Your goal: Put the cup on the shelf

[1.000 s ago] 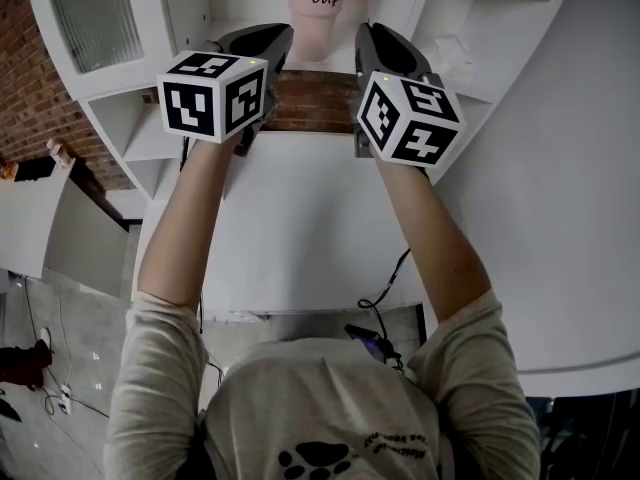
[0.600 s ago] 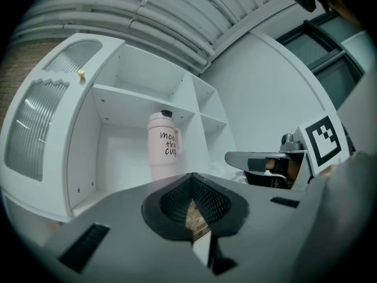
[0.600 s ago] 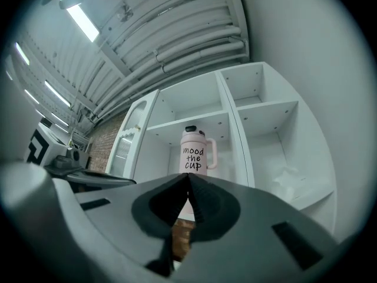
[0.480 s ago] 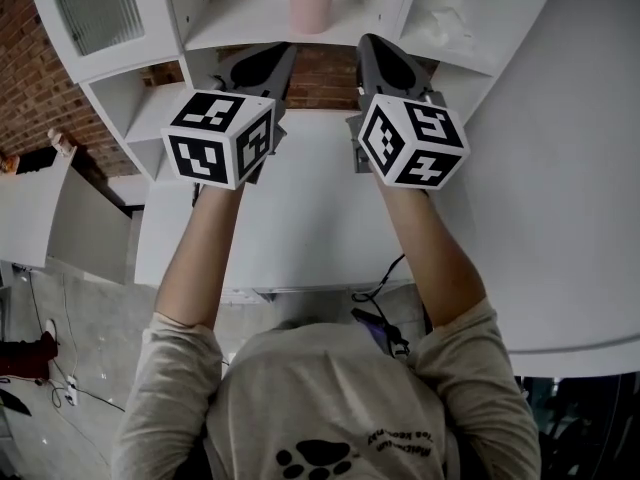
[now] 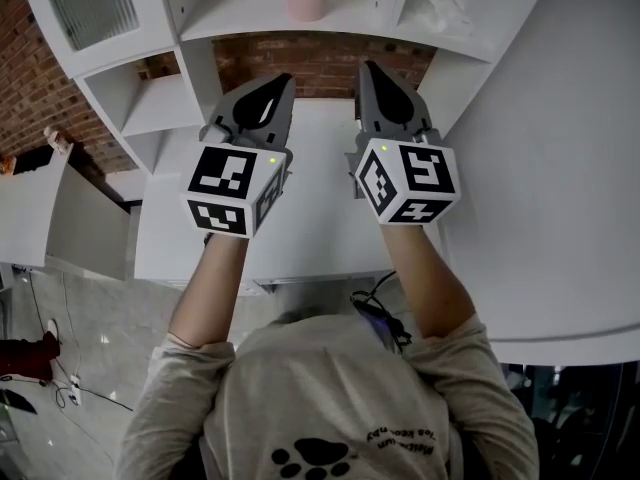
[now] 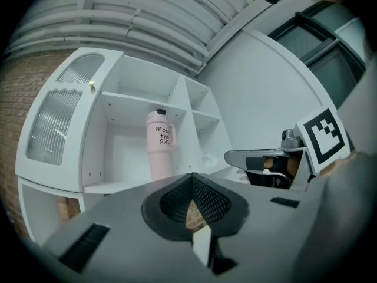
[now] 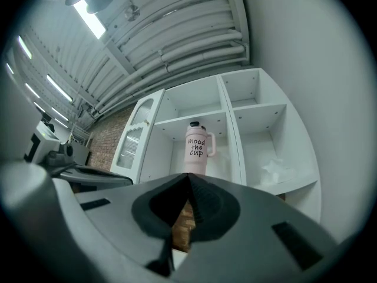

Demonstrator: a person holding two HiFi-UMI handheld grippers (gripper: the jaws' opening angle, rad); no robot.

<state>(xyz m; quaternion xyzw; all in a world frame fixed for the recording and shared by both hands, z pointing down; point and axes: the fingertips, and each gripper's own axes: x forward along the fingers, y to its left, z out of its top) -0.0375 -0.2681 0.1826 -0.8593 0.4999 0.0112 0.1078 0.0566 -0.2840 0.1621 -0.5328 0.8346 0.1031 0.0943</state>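
While the left gripper and right gripper each hold jaws together on nothing, well apart from the shelf, the pink cup stands upright in the shelf's middle compartment. Placement appears complete; nothing evident remains.

The grey right gripper is holding its jaws pressed together, empty. Beyond them, a tall pink handled cup is standing upright in the white shelf unit's middle compartment, about midway between its side walls.
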